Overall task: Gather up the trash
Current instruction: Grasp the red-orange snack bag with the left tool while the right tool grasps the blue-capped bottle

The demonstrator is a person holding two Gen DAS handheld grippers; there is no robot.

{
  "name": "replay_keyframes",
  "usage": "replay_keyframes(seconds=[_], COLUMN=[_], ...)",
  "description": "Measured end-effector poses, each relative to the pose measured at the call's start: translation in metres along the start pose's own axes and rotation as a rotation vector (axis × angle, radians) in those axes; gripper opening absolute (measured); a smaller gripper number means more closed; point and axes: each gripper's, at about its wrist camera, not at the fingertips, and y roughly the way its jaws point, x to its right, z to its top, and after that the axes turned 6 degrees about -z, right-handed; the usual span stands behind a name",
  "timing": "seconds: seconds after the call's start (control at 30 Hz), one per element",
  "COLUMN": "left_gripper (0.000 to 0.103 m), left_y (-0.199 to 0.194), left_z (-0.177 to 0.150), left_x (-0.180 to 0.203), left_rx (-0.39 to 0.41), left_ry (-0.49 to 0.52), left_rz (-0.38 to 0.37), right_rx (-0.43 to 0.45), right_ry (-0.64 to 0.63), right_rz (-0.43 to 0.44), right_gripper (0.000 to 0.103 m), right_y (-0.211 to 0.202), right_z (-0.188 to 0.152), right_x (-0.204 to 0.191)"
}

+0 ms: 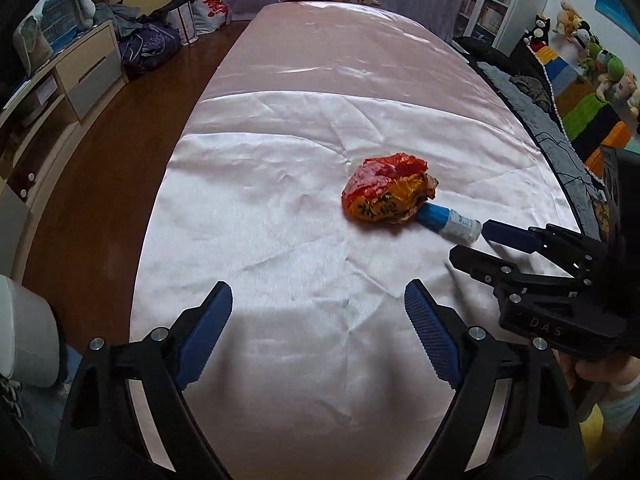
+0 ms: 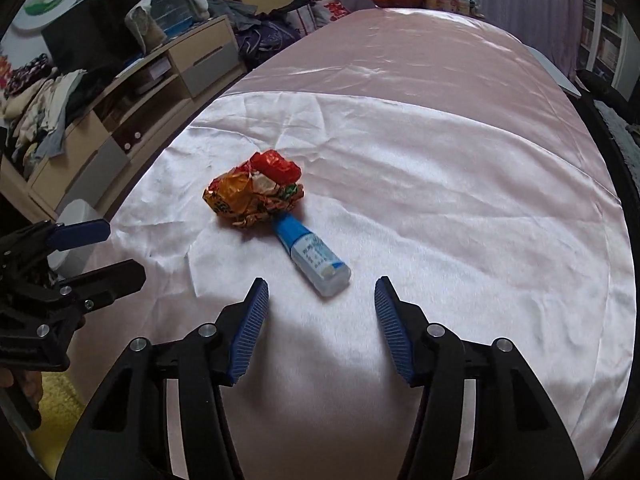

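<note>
The small bottle lies on the pink sheet, cap end touching the crumpled wrapper, long axis pointing toward the nearer right gripper, whose jaws, like the left gripper's, stand apart holding nothing.

A crumpled red and orange shiny wrapper lies left of the middle on a shiny pale pink cloth. A small clear plastic bottle with a blue cap touches it. The right gripper is low in the frame, jaws apart and empty. The left gripper pokes in at the left edge.
</note>
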Motion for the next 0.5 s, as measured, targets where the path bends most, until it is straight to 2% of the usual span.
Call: replay_keyframes(seconds=[0.03, 0.1, 0.13, 0.3, 0.5], left_gripper=[0.083, 0.083, 0.083, 0.083, 0.083], left_y=[0.003, 0.008, 0.009, 0.021, 0.046], left_z=[0.004, 0.013, 0.017, 0.034, 0.051], left_x=[-0.001, -0.002, -0.003, 0.005, 0.029], left_rx=[-0.001, -0.001, 0.0, 0.002, -0.009], left_ry=[0.001, -0.002, -0.003, 0.014, 0.082], left_rz=[0.001, -0.001, -0.004, -0.04, -0.069], right_rx=[0.002, 0.009, 0.014, 0.032, 0.005], right_ry=[-0.004, -0.027, -0.042, -0.066, 0.046], right_rz=[0.002, -0.01, -0.014, -0.022, -0.048], right_gripper=[0.056, 0.043, 0.033, 0.03, 0.029], right_y=[0.003, 0.007, 0.008, 0.005, 0.0], right_z=[0.004, 0.011, 0.012, 0.008, 0.01], right_x=[0.0, -0.003, -0.005, -0.003, 0.034])
